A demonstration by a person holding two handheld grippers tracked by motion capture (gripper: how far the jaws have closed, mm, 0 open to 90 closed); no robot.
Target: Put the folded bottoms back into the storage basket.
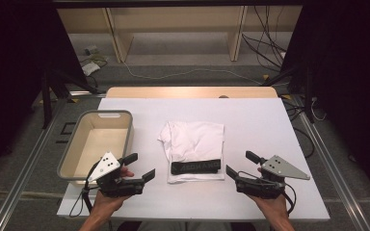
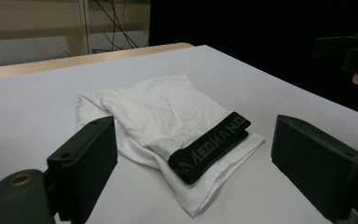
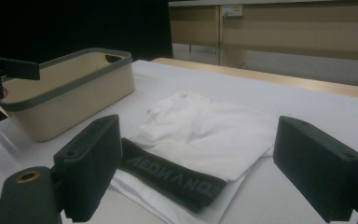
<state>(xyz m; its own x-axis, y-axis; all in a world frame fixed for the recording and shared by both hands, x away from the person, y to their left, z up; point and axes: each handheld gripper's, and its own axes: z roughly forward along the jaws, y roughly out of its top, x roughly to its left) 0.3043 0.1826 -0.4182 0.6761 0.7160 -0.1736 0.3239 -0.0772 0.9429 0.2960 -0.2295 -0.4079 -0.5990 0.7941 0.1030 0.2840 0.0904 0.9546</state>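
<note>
Both jaws wide and empty, left gripper (image 1: pixel 142 169) and right gripper (image 1: pixel 237 166) flank folded white underwear (image 1: pixel 195 147) mid-surface near front edge; risk: pinching one layer, unfolding it before the bin (image 1: pixel 72 144).

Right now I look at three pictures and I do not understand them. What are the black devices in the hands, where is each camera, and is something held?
A person sits at a white table and holds a hand-operated gripper in each hand: the left gripper and the right gripper. One picture comes from a camera above, looking down on the table. The other two come from cameras riding on each gripper, so their two black jaws rise from the bottom. On the table lies a folded white garment with a black waistband. A beige bin with a grey rim stands to its left, apparently empty. Both grippers have open jaws beside the garment, and nothing is held.
</note>
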